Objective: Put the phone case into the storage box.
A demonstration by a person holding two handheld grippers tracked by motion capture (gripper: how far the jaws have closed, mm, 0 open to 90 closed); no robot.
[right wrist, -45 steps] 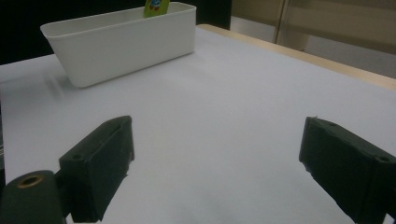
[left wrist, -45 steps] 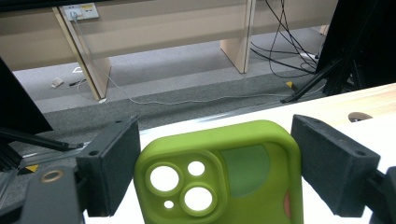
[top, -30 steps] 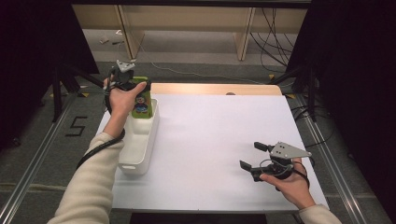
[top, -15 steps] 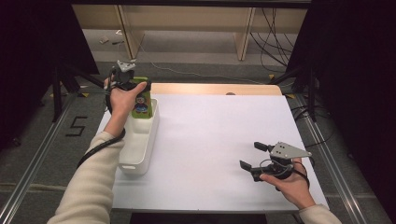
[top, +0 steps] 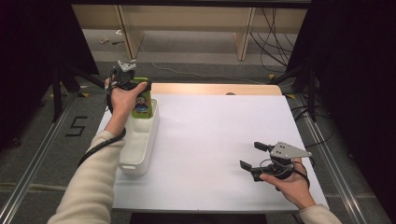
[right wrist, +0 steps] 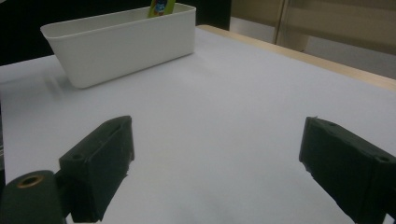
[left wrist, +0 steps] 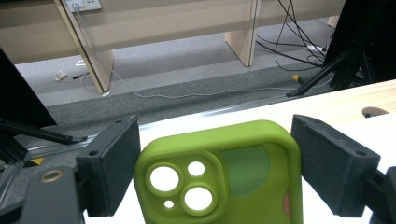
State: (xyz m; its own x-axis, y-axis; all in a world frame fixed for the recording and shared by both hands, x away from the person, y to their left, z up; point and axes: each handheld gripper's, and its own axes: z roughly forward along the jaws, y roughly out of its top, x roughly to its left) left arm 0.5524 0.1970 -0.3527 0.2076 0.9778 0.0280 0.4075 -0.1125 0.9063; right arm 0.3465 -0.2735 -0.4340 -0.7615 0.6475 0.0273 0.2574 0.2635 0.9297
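Observation:
A green phone case [left wrist: 219, 182] with camera cut-outs stands upright between my left gripper's [left wrist: 217, 163] two black jaws, which press on both of its side edges. From above, the case [top: 141, 101] with a cartoon print stands at the far end of a white bin [top: 140, 149], and the left gripper [top: 127, 80] holds it from behind. My right gripper [top: 250, 155] rests open at the table's near right, nothing between its jaws. In the right gripper view, the gripper [right wrist: 215, 163] faces the bin [right wrist: 116, 46], and the case's top [right wrist: 161, 7] pokes above the rim.
The white table top [top: 215, 135] has a wooden strip [top: 210, 88] along its far edge. Beyond it lie grey floor, wooden furniture legs [top: 243, 37] and cables [top: 275, 42]. Metal rails [top: 28, 163] run along both sides of the table.

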